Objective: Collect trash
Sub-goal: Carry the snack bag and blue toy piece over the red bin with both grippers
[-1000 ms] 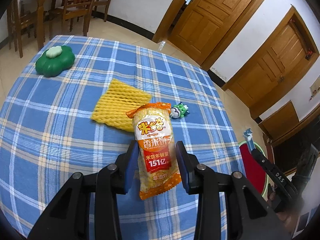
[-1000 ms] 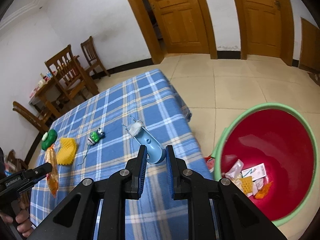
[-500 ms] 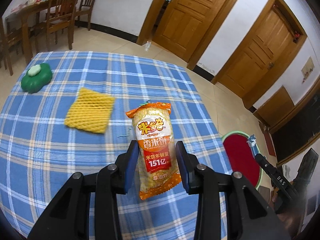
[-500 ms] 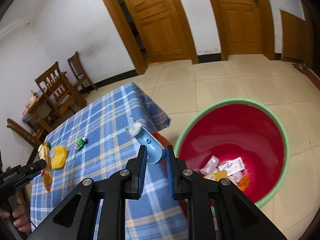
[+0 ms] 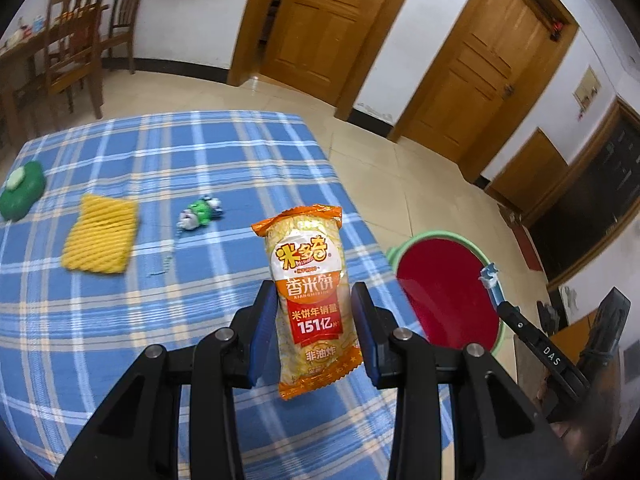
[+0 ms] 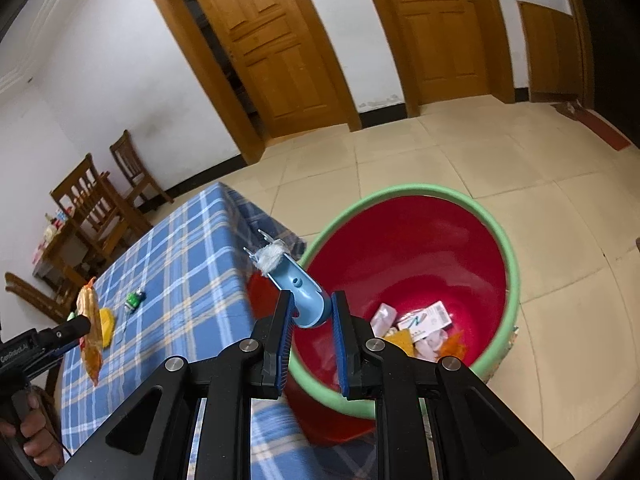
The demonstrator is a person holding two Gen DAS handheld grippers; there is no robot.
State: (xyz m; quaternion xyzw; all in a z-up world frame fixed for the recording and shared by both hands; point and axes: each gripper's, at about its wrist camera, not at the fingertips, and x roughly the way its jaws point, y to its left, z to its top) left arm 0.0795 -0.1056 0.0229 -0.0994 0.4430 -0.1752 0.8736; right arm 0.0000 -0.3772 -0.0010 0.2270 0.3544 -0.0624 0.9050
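An orange rice-cracker packet [image 5: 311, 304] stands upright in my left gripper [image 5: 314, 332], whose pads are shut on its sides, above the blue plaid tablecloth [image 5: 120, 320]. My right gripper [image 6: 312, 320] is shut on the round end of a light blue plastic tool [image 6: 298, 286] with white fluff at its tip, at the near rim of the red basin with a green rim [image 6: 408, 256]. The basin [image 5: 444, 284] stands on the floor beside the table and holds several wrappers [image 6: 424, 326]. The packet [image 6: 90, 320] and the left gripper also show at the left of the right wrist view.
A yellow foam net [image 5: 100, 240], a small green toy [image 5: 200, 214] and a green lidded box [image 5: 20, 194] lie on the table. Wooden chairs [image 5: 76, 40] stand beyond it, wooden doors [image 5: 316, 20] along the far wall. A hand [image 6: 36, 440] holds the left gripper's handle.
Both grippers have swung to the right with their loads. The basin has come closer in both views, and the blue tool now hangs over its near rim instead of the tablecloth.
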